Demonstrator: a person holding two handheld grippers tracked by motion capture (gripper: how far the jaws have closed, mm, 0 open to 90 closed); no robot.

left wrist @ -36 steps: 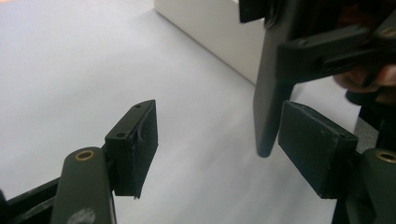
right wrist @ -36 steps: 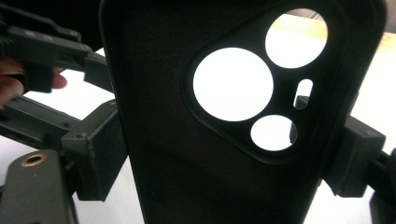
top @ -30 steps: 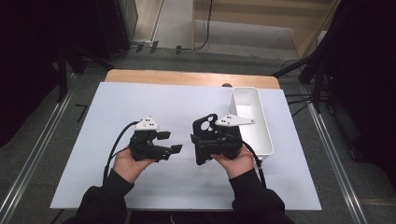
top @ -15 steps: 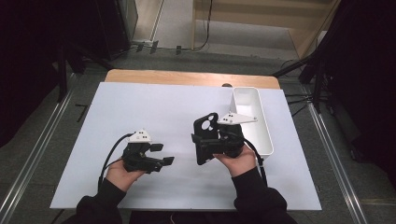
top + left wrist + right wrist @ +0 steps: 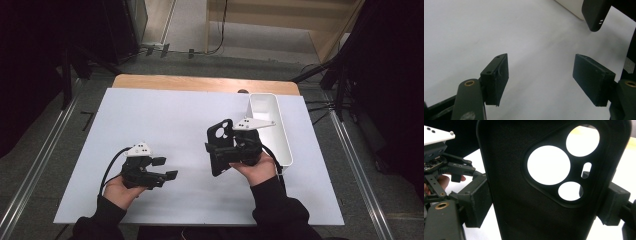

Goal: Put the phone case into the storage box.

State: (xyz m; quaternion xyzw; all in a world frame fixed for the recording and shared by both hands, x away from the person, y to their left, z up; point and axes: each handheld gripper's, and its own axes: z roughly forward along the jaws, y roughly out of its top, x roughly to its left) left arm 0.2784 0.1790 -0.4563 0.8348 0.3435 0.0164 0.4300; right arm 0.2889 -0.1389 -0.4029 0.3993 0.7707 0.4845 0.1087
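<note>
The right claw (image 5: 220,152) was clamped on a black rubbery phone case with round camera holes (image 5: 220,145), its jaws pressing the two long edges. The case stood up on end above the white tabletop (image 5: 165,110), just beside the long white plastic tray (image 5: 274,125). The left claw (image 5: 165,168) was low over the tabletop, well apart from the case. Its jaws stood apart, with nothing between them.
</note>
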